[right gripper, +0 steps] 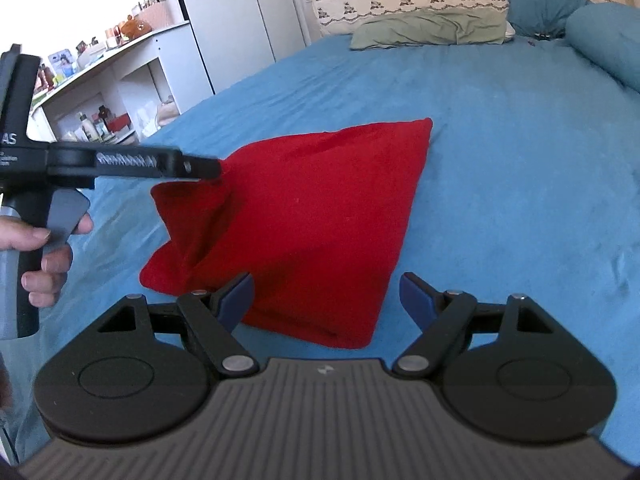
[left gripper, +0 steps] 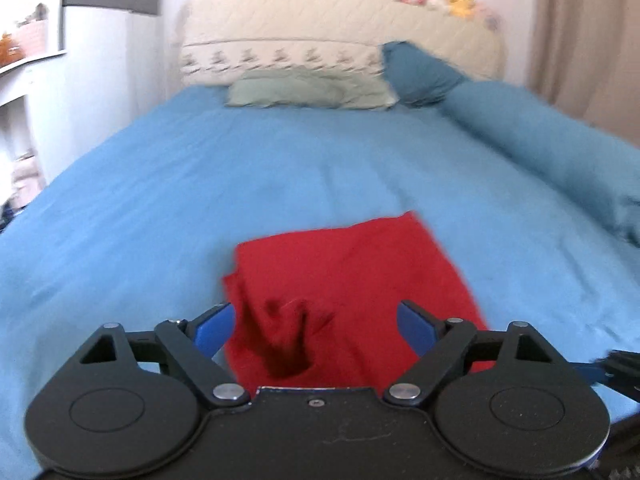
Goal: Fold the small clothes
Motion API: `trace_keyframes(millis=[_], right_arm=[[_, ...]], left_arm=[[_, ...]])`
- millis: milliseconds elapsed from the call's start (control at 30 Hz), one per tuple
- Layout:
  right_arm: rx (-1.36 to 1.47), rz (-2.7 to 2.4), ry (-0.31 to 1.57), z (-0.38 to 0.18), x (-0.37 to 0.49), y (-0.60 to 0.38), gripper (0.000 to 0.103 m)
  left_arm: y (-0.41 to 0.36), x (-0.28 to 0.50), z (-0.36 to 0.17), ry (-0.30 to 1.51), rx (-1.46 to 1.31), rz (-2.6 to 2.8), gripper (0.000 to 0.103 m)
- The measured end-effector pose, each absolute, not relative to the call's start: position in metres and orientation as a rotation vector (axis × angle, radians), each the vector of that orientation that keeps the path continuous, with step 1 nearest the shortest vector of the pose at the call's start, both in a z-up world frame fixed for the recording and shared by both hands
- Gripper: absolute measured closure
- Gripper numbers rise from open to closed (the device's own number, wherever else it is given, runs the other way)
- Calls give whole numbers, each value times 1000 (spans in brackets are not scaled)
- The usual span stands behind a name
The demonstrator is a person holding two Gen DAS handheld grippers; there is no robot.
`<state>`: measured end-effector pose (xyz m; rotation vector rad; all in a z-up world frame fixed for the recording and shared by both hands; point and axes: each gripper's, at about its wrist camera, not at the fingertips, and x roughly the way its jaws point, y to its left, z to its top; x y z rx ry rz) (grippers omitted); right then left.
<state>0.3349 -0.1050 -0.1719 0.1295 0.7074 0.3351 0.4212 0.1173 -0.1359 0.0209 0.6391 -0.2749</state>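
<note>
A red cloth [right gripper: 304, 216] lies partly folded on the blue bedsheet [right gripper: 500, 160]. It also shows in the left wrist view [left gripper: 352, 292]. My left gripper [left gripper: 316, 328] has its jaws wide apart over the cloth's near edge, where the fabric is bunched and raised. From the right wrist view the left gripper [right gripper: 212, 168] touches the cloth's raised left corner, and I cannot tell if it holds it. My right gripper [right gripper: 326, 298] is open and empty above the cloth's near edge.
A green pillow [right gripper: 428, 28] and blue pillows [right gripper: 600, 40] lie at the head of the bed by the cream headboard [left gripper: 340, 24]. White shelves [right gripper: 100, 92] with small items stand left of the bed. A beige curtain [left gripper: 592, 40] hangs at the right.
</note>
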Motion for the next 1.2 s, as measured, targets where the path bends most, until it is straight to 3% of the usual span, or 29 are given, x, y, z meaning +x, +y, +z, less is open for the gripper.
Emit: trace_keyframes(millis=[100,233,300,367,400,667,933,1000,1067,1100,1200], right_arm=[[155,337,708,-170,338,-109,8],[178,329,713,-172,340,-111,8],[191,331,715,-171,338,-113,8],[196,331,711,-169,337,-113,8],[195,332,709,-168,337,-114,8],[207,330,718,-167,334,-118,8],[120,327,725,-173,327,-114,8],[113,327,721,-173,324,-117,8],[117,326,717,-172,324,-120,8],[120,323,715,-172,326,-120,8],[143,318,705,-170,333,-119,8]], left_arm=[[113,428,-140,691,126,-338,21],[113,437,-151,787,155,-422,59],[119,437,-155,832,142,-428,66],[126,434,-159,857,123,-427,85],[130,431,-161,867,110,-420,88],[177,395,-200,936,-51,-350,89],[189,390,-182,921,-150,-258,87],[188,384,-161,838,-88,-235,77],[177,386,-144,773,-60,-273,50],[171,391,-139,761,-70,-304,44],[151,420,-139,766,-106,-362,40]])
